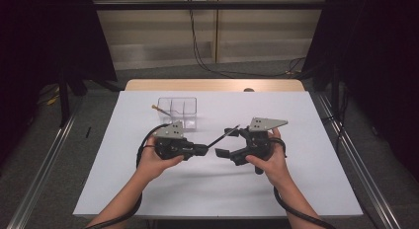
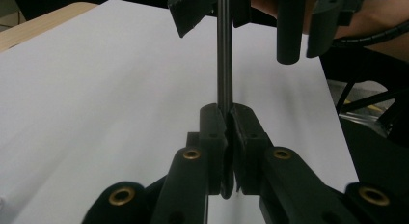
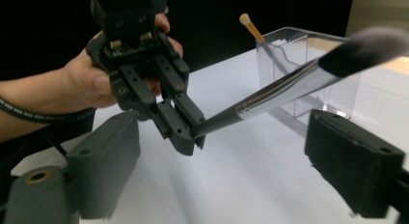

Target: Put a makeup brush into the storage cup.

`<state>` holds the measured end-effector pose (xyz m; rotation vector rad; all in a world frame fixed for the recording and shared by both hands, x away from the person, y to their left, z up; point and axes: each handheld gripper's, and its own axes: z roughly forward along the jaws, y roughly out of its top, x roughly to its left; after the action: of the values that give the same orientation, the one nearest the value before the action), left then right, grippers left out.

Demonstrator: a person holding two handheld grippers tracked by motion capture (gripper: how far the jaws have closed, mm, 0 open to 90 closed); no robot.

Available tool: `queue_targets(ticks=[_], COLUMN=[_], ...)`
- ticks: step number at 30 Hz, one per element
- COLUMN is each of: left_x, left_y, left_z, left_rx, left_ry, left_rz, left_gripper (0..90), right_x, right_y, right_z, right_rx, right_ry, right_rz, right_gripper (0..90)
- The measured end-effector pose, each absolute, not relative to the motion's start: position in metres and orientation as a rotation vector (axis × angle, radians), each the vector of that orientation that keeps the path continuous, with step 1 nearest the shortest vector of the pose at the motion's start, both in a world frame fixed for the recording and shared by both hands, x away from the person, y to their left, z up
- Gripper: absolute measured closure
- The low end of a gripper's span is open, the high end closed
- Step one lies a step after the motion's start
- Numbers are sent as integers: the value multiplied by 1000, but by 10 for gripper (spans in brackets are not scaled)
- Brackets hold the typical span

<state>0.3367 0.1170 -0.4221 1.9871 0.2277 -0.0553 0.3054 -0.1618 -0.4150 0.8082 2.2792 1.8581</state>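
- Two forearms enter at the bottom edge of the high view, each hand carrying one gripper over the white table (image 1: 306,189).
- Left gripper (image 1: 201,149) is clenched on the thin handle end of a makeup brush (image 1: 223,136); in the left gripper view the dark shaft (image 2: 224,55) rises straight out from between the pressed jaws and is cut off at the top edge.
- Right gripper (image 1: 221,152) is released: its two black jaws stand wide apart in the right gripper view, with the brush (image 3: 284,91) passing above the gap and touching neither.
- Brush bristles (image 3: 366,48) are blurred and run out of that view's right edge, so their shape is hard to make out.
- One clear plastic box (image 1: 178,109) with dividers stands farther back on the table; how many compartments it has I cannot tell.
- One second, thin brush with a pale tip (image 3: 251,26) leans in that box, its lower part blurred behind the clear wall.
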Motion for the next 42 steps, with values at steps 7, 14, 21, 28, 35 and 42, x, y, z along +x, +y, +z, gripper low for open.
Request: queue_targets(ticks=[7,14,21,28,35,42], left_x=[337,337,337,337,337,335], left_y=[111,104,105,104,98,93], left_z=[-422,-423,-426,-429,-435,-436], left_rx=[1951,1945,1922,1894,1900,1910], left_ry=[251,252,281,321,340,336], left_rz=[-53,-47,-60,-90,-115,-117], left_gripper=[842,842,842,842,841,840], right_x=[305,305,304,305,307,306], right_y=[-166,-168,-168,-169,-167,-163], right_z=[-412,-411,-409,-410,-414,-414], right_rx=[819,823,819,844,856,857], right_ry=[2246,2245,2245,2242,2257,2267], right_rz=[1865,1863,1858,1846,1842,1854], right_gripper=[254,408,601,720,777,794])
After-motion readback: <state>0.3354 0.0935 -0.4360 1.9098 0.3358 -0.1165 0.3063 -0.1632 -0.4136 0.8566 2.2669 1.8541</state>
